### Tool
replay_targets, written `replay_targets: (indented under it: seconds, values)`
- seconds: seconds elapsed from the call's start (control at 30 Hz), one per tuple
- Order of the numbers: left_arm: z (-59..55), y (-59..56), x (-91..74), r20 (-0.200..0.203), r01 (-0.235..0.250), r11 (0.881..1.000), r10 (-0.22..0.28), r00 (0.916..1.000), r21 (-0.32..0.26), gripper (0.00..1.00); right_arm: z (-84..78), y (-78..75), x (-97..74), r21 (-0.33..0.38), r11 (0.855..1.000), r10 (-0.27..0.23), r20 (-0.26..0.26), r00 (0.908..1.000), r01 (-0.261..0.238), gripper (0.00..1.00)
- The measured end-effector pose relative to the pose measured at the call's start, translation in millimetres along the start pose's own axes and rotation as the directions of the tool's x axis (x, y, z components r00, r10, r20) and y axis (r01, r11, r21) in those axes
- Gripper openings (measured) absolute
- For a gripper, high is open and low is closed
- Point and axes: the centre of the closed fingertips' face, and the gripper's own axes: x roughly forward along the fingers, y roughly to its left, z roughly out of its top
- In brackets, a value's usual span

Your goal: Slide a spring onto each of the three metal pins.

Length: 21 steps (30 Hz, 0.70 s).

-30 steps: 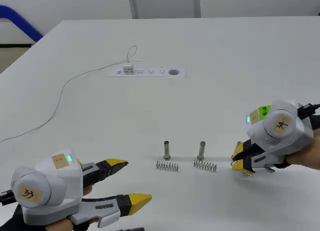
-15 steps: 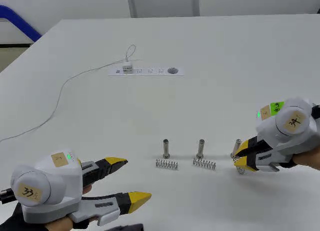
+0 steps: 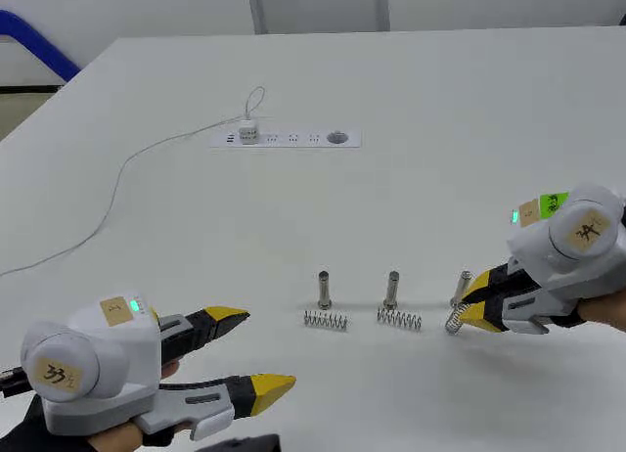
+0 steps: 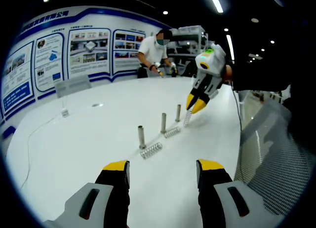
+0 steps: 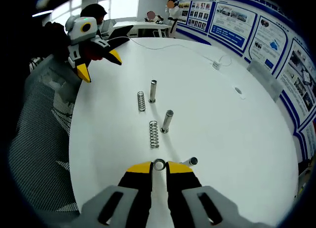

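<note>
Metal spring (image 3: pixel 455 318), clenched in the right tool (image 3: pixel 468 307) and tilted just beside the rightmost pin (image 3: pixel 464 287), marks the first threading as under way; next it likely needs its lower end lined up over the pin top, while the left tool (image 3: pixel 266 350) hovers released and two springs (image 3: pixel 326 321) lie on the worktop (image 3: pixel 293 217).

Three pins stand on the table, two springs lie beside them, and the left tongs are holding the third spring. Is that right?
Not quite: the right tongs hold the third spring, as the right gripper view shows; the left tongs are open and empty. The pins and two lying springs are as you said.
</note>
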Motion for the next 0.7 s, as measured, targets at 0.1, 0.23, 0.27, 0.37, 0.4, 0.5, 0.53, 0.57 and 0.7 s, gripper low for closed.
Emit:
replay_targets:
  seconds: [0.1, 0.23, 0.27, 0.37, 0.4, 0.5, 0.53, 0.57, 0.7]
  values:
    - [0.0, -0.2, 0.2, 0.000, 0.001, 1.000, -0.001, 1.0000, 0.000, 0.56, 9.5, 0.2, -9.5, 0.012, 1.000, -0.004, 0.018, 0.9998, 0.004, 0.12]
    - [0.3, -0.3, 0.3, 0.000, 0.001, 1.000, -0.001, 1.0000, 0.002, 0.56, 23.3, -6.7, -23.6, 0.035, 0.999, -0.023, 0.048, 0.9986, 0.021, 0.12]
    - [0.4, -0.3, 0.3, 0.000, 0.001, 1.000, -0.001, 1.0000, 0.001, 0.56, 25.8, -8.2, -26.9, 0.038, 0.999, -0.028, 0.052, 0.9982, 0.026, 0.12]
    - [0.8, 0.0, 0.2, 0.002, 0.000, 1.000, 0.000, 1.0000, 0.001, 0.56, 32.9, -15.2, -37.0, 0.043, 0.998, -0.049, 0.063, 0.9968, 0.047, 0.11]
    - [0.9, 0.0, 0.2, 0.002, 0.001, 1.000, -0.001, 1.0000, 0.001, 0.56, 34.4, -17.4, -39.6, 0.046, 0.998, -0.054, 0.064, 0.9964, 0.051, 0.11]
    - [0.7, 0.8, 0.1, 0.003, 0.000, 1.000, 0.000, 1.0000, 0.000, 0.56, 37.7, -26.3, -45.9, 0.050, 0.996, -0.074, 0.064, 0.9952, 0.070, 0.11]
    - [0.8, 0.8, 0.1, 0.004, 0.000, 1.000, 0.000, 1.0000, 0.000, 0.56, 37.5, -28.6, -46.0, 0.051, 0.996, -0.078, 0.060, 0.9952, 0.075, 0.11]
    - [0.9, 1.2, -0.1, 0.005, -0.001, 1.000, 0.001, 1.0000, 0.001, 0.56, 36.6, -32.1, -46.0, 0.051, 0.995, -0.083, 0.054, 0.9951, 0.080, 0.11]
    - [1.0, 2.0, -0.7, 0.006, -0.003, 1.000, 0.003, 1.0000, 0.000, 0.56, 31.2, -41.2, -43.8, 0.058, 0.994, -0.097, 0.021, 0.9951, 0.095, 0.11]
